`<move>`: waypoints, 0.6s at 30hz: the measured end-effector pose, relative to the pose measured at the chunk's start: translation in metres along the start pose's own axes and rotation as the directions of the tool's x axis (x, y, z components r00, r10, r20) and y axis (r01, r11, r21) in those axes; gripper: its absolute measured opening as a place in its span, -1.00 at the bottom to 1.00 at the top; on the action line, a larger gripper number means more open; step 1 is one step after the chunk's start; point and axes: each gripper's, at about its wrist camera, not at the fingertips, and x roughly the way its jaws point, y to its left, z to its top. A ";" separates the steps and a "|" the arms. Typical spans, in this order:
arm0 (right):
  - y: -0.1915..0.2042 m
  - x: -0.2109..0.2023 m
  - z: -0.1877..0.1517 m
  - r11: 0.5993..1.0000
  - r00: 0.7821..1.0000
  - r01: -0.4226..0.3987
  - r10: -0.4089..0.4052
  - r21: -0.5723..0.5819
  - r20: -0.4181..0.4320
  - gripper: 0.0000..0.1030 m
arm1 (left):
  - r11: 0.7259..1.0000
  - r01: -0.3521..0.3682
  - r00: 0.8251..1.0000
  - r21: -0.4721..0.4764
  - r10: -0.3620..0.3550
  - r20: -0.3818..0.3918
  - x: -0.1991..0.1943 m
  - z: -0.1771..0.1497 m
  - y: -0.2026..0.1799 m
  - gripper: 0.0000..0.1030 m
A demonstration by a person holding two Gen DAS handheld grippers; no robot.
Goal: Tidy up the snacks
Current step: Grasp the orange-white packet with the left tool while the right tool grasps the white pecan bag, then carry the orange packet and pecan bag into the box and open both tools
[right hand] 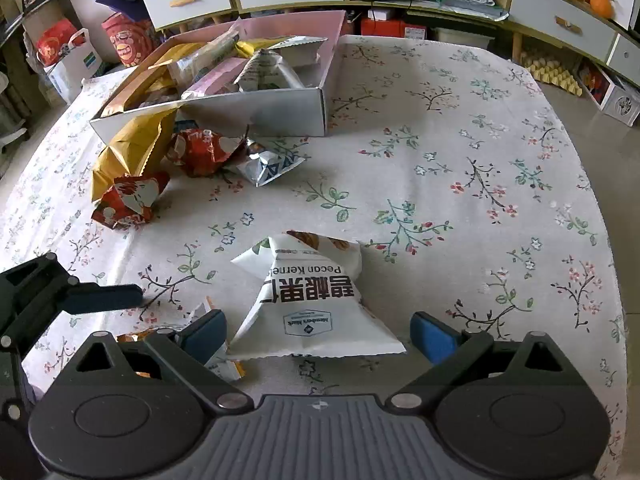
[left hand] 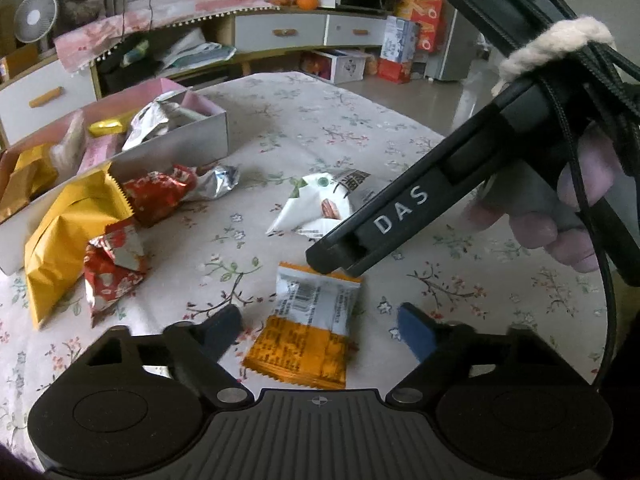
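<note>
My left gripper [left hand: 320,330] is open, its blue fingers either side of an orange-and-white snack packet [left hand: 308,332] lying flat on the floral tablecloth. My right gripper [right hand: 320,334] is open around the near end of a white pecan kernel bag [right hand: 310,300], which also shows in the left wrist view [left hand: 310,208] behind the right gripper's black body [left hand: 400,216]. A pink-lined box [right hand: 280,110] holding several snacks stands at the far left; it also shows in the left wrist view [left hand: 192,148]. Neither gripper holds anything.
Beside the box lie a yellow bag [left hand: 68,232], two red packets [left hand: 112,268] [left hand: 160,192] and a silver packet [right hand: 268,166]. The left gripper's finger [right hand: 104,296] shows at the left of the right wrist view. Cabinets and boxes stand beyond the table.
</note>
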 end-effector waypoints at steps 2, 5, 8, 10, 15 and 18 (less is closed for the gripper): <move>0.000 0.000 -0.001 1.000 1.000 0.000 0.000 -0.002 0.000 0.48 | 1.000 -0.016 1.000 0.015 0.016 0.003 0.002 0.001 -0.003 0.37; 0.000 0.000 -0.001 1.000 1.000 0.004 -0.004 -0.005 0.003 0.43 | 0.999 -0.028 1.000 0.031 0.028 0.007 0.002 0.001 -0.006 0.15; -0.001 -0.001 0.000 1.000 1.000 0.004 -0.004 0.002 0.009 0.38 | 0.998 -0.042 0.999 0.044 0.041 0.008 0.002 0.002 -0.007 -0.07; -0.001 -0.001 0.001 1.000 1.000 0.004 -0.005 0.009 0.011 0.33 | 0.998 -0.051 0.999 0.046 0.051 0.007 0.001 0.002 -0.006 -0.22; 0.003 0.000 0.001 1.000 1.000 0.016 -0.015 -0.010 0.024 0.12 | 0.997 -0.062 0.998 0.038 0.062 0.007 -0.001 0.002 -0.006 -0.29; 0.007 0.000 0.003 0.999 0.999 0.025 -0.024 -0.026 0.034 0.07 | 0.996 -0.079 0.997 0.030 0.079 0.006 -0.003 0.002 -0.003 -0.29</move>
